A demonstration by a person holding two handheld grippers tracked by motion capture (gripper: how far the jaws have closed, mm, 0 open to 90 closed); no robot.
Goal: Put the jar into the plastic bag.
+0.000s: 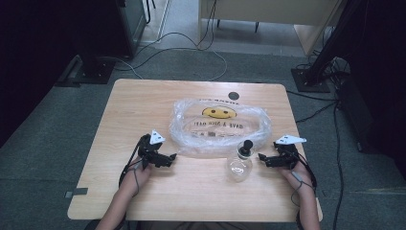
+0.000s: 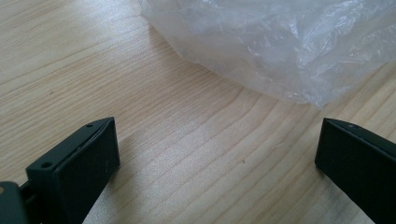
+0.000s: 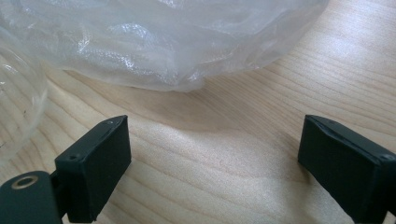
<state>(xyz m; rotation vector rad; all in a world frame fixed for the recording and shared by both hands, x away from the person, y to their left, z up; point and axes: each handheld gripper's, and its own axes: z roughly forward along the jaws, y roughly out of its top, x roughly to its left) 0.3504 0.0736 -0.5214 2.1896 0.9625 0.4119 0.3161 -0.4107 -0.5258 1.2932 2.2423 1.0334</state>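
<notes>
Round clear glass bottle (image 1: 240, 165) (black stopper); crinkled plastic bag (image 1: 220, 127); wood-grain table (image 1: 143, 105).

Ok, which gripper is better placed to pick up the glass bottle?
Probably the right gripper: open, right beside the glass bottle. The left gripper, also open, sits farther off, near the plastic bag.

A clear plastic bag (image 1: 220, 127) with a yellow smiley face lies on the pale wood-grain table (image 1: 139, 105).

- We see a light wooden desk (image 1: 143, 105) on grey carpet (image 1: 48, 143).
- Black cables (image 1: 191, 45) trail across the floor beyond it.
- Pale wooden furniture (image 1: 268, 12) stands at the back, dark stands at either side.
</notes>
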